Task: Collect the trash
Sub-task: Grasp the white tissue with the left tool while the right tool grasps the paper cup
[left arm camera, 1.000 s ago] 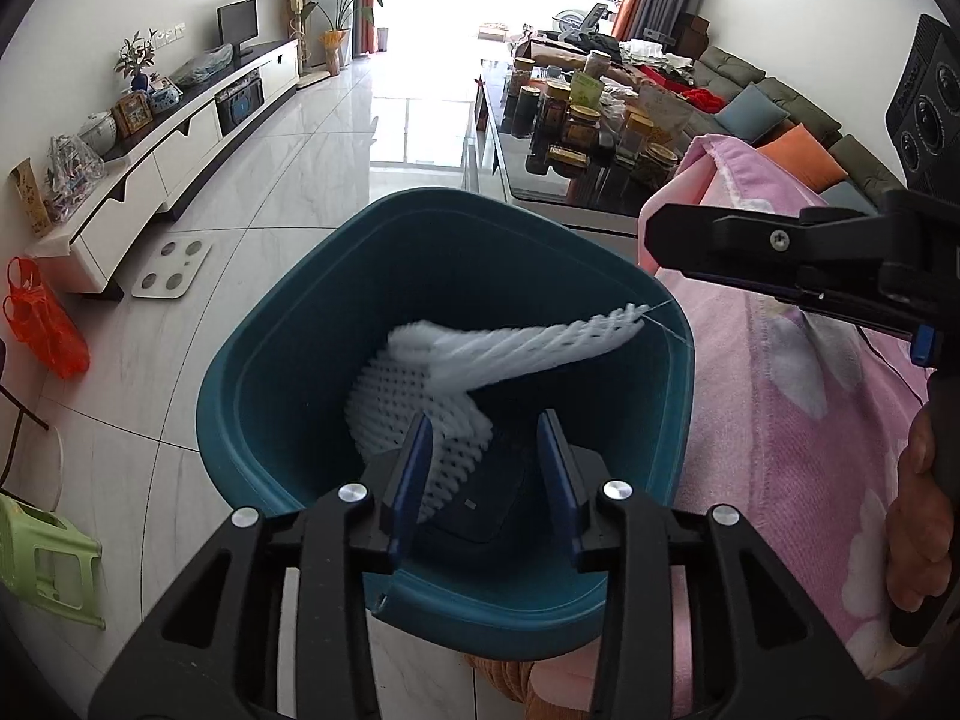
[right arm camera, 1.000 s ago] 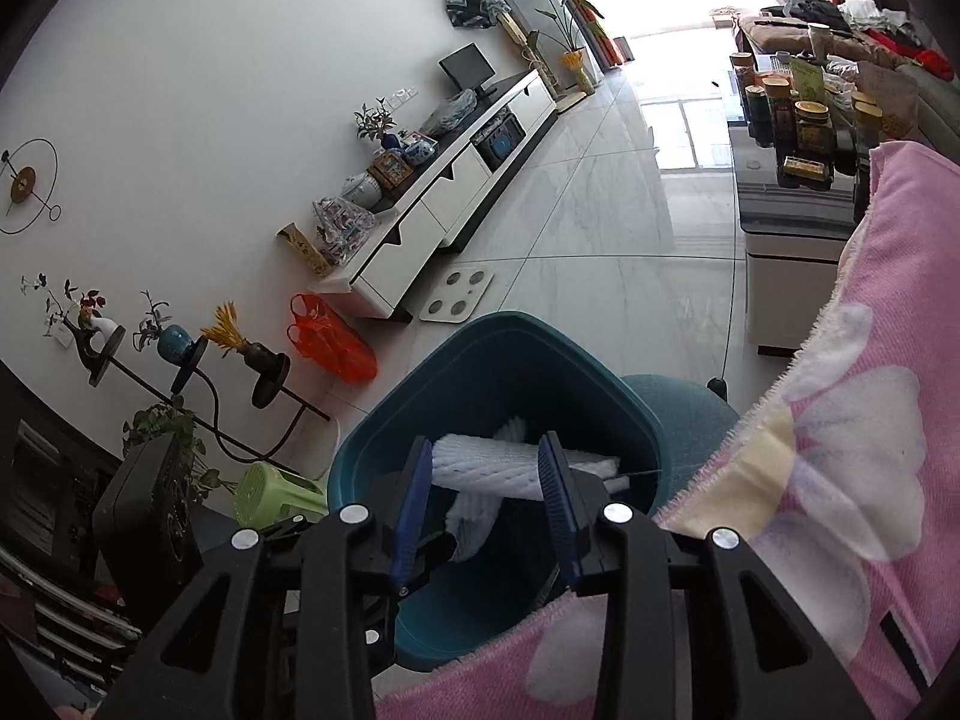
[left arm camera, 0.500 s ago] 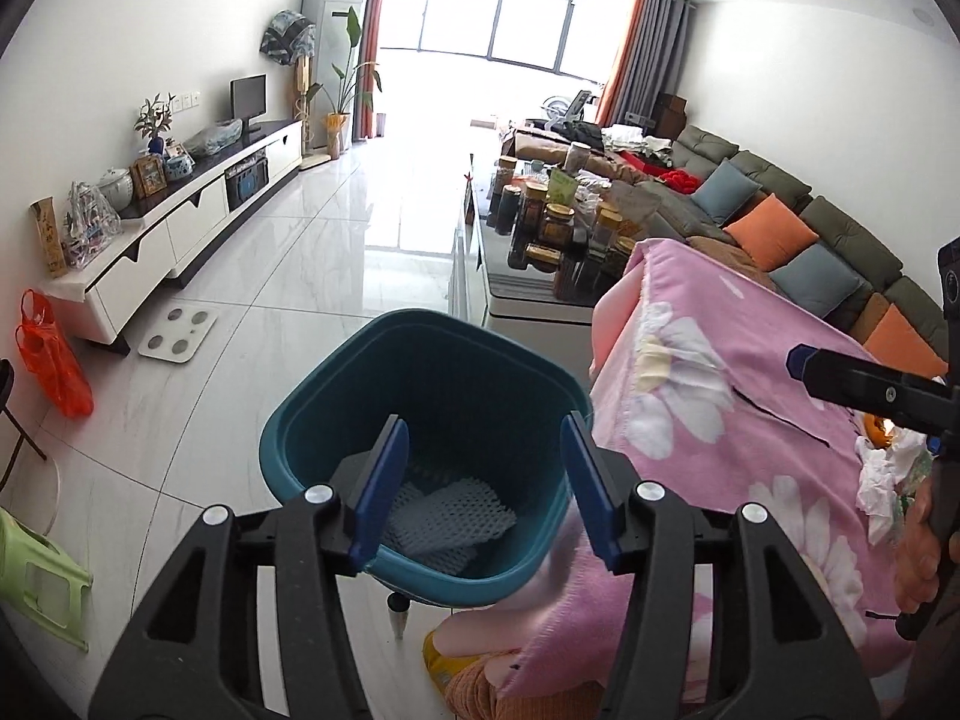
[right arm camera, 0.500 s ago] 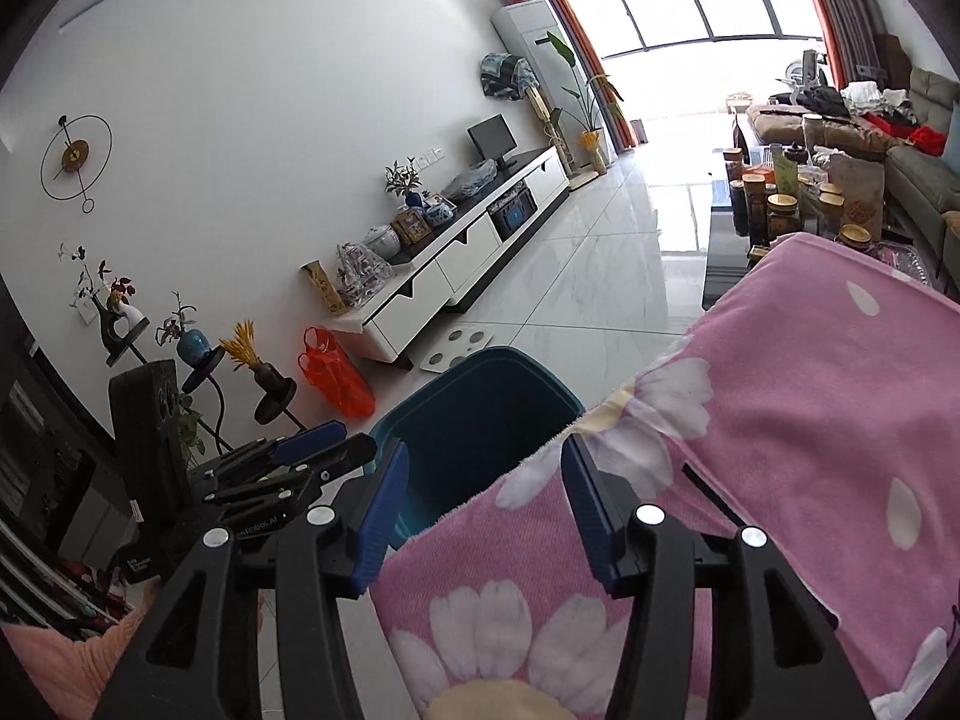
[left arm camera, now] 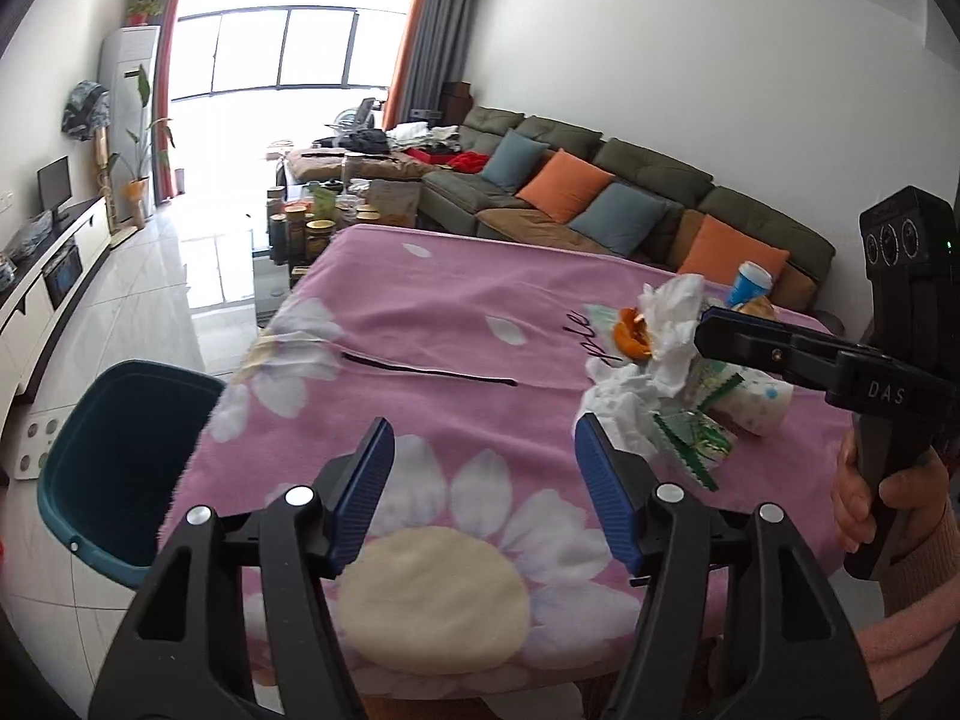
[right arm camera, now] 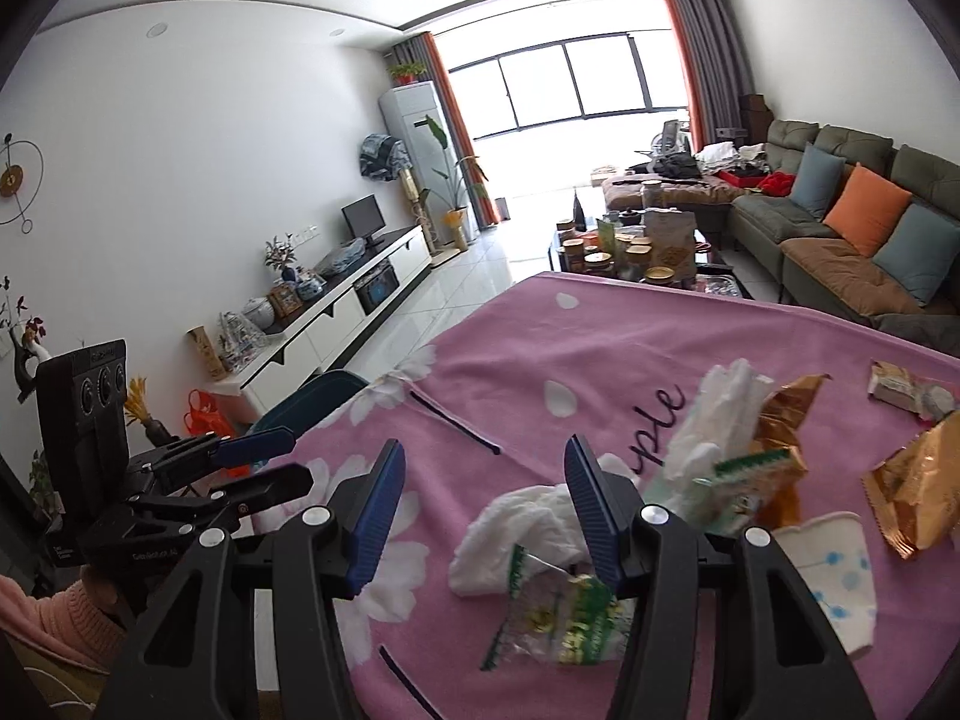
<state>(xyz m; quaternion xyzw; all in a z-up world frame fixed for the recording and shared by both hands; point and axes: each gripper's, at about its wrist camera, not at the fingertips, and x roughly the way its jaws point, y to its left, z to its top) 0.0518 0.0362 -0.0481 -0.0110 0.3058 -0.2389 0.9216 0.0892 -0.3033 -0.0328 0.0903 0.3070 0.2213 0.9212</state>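
Your left gripper (left arm camera: 483, 492) has just spread, empty; only its view shows the bin (left arm camera: 120, 468) whole. Your right gripper (right arm camera: 480, 510) (spread, empty) alone reveals gold wrappers (right arm camera: 918, 486).

- The near and middle part of the pink blanket (left arm camera: 456, 324) lies bare; a gripper can pass here freely.
- On its right side, crumpled tissue (right arm camera: 522, 531), wrappers (right arm camera: 567, 624) and a paper cup (right arm camera: 837, 570) crowd together.
- The teal bin (left arm camera: 120, 468) stands open beside the blanket's left edge.
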